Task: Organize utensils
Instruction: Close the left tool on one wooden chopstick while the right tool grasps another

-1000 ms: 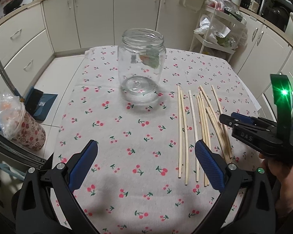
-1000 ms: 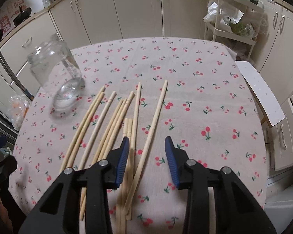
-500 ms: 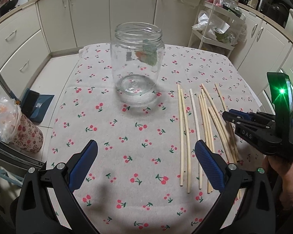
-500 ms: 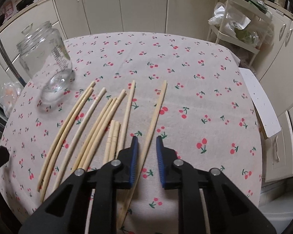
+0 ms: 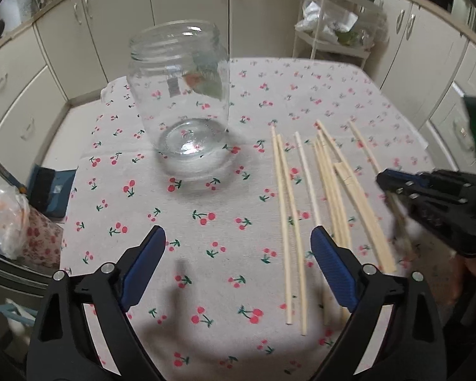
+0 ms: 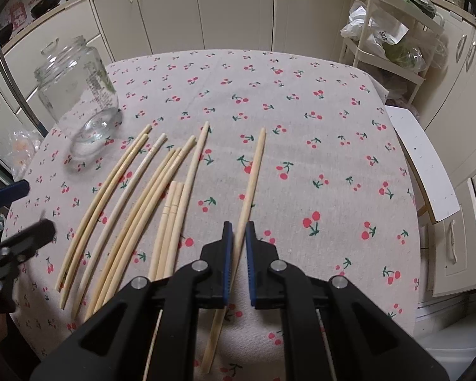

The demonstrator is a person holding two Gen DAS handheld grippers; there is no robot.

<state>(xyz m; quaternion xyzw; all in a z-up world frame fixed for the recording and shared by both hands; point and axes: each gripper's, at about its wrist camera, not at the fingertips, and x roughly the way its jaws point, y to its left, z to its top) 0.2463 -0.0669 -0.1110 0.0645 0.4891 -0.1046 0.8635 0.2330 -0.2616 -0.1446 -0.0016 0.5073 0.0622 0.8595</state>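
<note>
Several wooden chopsticks [image 5: 330,187] lie side by side on the cherry-print tablecloth [image 5: 206,222]. An empty clear glass jar [image 5: 181,95] stands upright to their left; it also shows in the right wrist view [image 6: 79,95]. My left gripper [image 5: 238,270] is open and empty, low over the cloth in front of the jar. My right gripper [image 6: 239,247] has its jaws nearly closed around the rightmost chopstick [image 6: 254,171], which still lies on the cloth. The right gripper also shows in the left wrist view [image 5: 396,184].
A white wire shelf rack [image 6: 393,31] with bags stands behind the table at the right. Cream cabinets [image 5: 181,6] line the walls. A bagged floral container [image 5: 12,219] sits off the table's left edge. A white stool [image 6: 425,165] is beside the right edge.
My right gripper has narrowed from wide open to nearly closed around the rightmost chopstick. My left gripper has moved forward toward the jar and stays open.
</note>
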